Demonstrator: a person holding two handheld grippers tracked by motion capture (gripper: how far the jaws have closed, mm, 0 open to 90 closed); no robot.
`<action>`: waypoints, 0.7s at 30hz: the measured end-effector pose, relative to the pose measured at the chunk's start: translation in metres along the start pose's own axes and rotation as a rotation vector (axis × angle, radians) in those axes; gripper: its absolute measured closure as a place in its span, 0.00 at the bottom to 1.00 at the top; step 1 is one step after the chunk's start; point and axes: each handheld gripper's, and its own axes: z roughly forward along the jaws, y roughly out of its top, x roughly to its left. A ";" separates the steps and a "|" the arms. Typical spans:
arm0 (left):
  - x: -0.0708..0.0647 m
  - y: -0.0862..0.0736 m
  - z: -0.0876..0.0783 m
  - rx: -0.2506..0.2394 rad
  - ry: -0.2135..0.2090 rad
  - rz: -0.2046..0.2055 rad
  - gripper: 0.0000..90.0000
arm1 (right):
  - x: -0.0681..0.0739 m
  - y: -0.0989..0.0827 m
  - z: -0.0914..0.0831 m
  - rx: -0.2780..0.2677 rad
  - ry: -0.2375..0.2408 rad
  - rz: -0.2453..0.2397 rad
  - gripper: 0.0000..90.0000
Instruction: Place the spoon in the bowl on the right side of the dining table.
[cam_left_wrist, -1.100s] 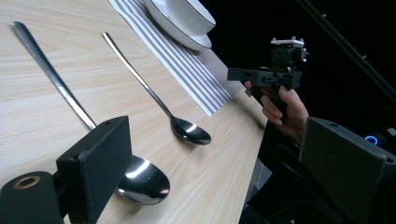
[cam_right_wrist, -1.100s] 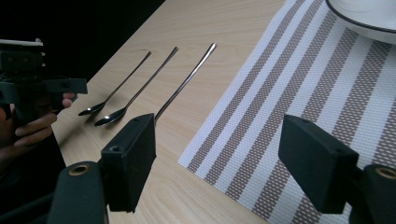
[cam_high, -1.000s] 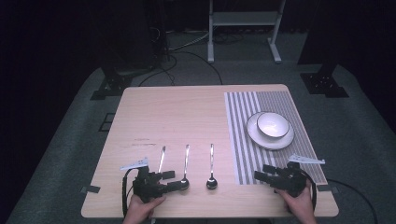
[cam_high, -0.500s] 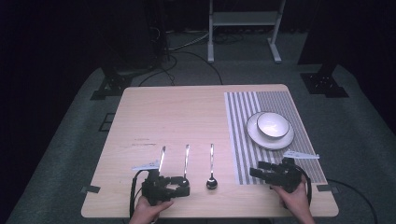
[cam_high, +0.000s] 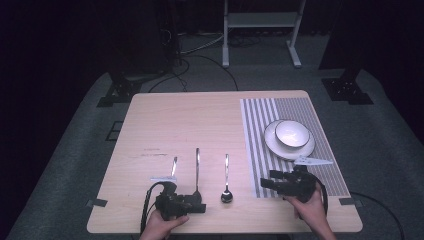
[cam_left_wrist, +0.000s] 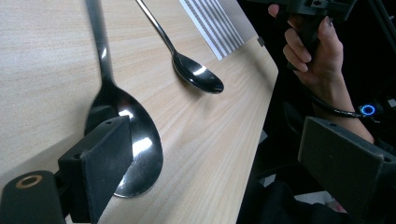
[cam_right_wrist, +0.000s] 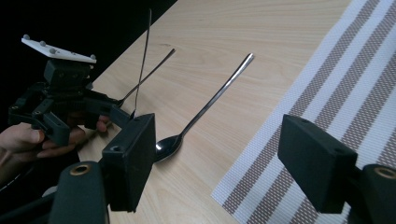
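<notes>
Three metal utensils lie side by side near the table's front edge. In the left gripper view the large spoon (cam_left_wrist: 135, 154) has its bowl right beside one pad of my open left gripper (cam_left_wrist: 224, 154). The small spoon (cam_left_wrist: 198, 77) lies further off. From above, my left gripper (cam_high: 199, 206) sits just in front of the large spoon (cam_high: 197, 170), and the small spoon (cam_high: 226, 192) lies to its right. My right gripper (cam_high: 266, 184) hovers open over the striped placemat's (cam_high: 260, 150) near left edge, aimed left at the small spoon (cam_right_wrist: 170, 142) from its own camera (cam_right_wrist: 224, 158).
A third utensil's thin handle (cam_high: 173, 165) lies left of the large spoon. A white bowl on a plate (cam_high: 290, 137) stands on the placemat behind my right gripper. The table's front edge (cam_high: 225, 231) is close under both hands.
My left gripper has slid to the right, up to the large spoon's bowl. My right gripper has moved left toward the placemat's edge. The utensils have not moved.
</notes>
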 end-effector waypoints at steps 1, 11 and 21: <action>-0.001 0.000 0.000 -0.014 -0.007 -0.010 0.10 | 0.001 0.001 0.002 0.005 0.002 -0.003 0.30; 0.001 -0.001 -0.001 -0.012 -0.001 -0.012 0.10 | 0.009 0.013 0.019 0.037 0.012 -0.042 0.30; 0.001 -0.001 -0.002 -0.019 -0.006 -0.013 0.10 | 0.013 0.022 0.037 0.060 0.030 -0.056 0.30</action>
